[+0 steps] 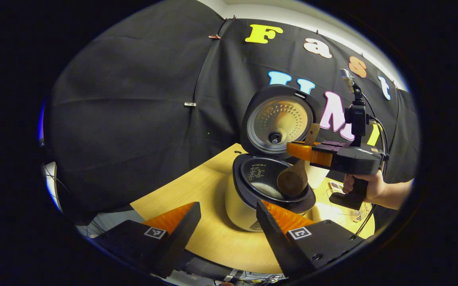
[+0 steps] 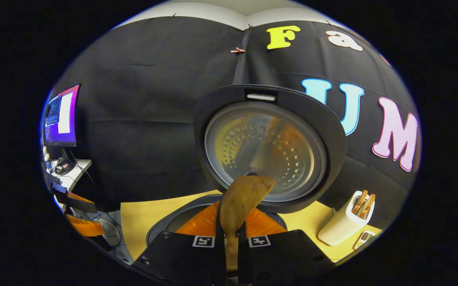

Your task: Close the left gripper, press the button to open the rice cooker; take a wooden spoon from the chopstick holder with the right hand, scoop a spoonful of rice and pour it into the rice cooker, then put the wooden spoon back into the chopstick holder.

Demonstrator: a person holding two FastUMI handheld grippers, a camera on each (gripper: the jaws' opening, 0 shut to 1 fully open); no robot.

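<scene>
The wooden spoon (image 1: 295, 174) hangs bowl-down over the open pot of the rice cooker (image 1: 249, 206), which stands on the desk (image 1: 209, 238) near its back edge with its lid (image 1: 278, 121) raised. The right gripper (image 1: 306, 153) clamps the spoon's handle between both fingers. The left gripper (image 1: 229, 222) hovers in front of the cooker, jaws wide apart, holding nothing. The chopstick holder (image 2: 344, 222) stands near the desk's right edge.

A wooden tabletop (image 1: 213, 234) spans the near foreground. At far left, a lit monitor (image 2: 61, 115) stands above a small white shelf (image 2: 74, 176) carrying cables and small items. Metal clips (image 1: 190, 104) pin the black cloth wall (image 1: 133, 99).
</scene>
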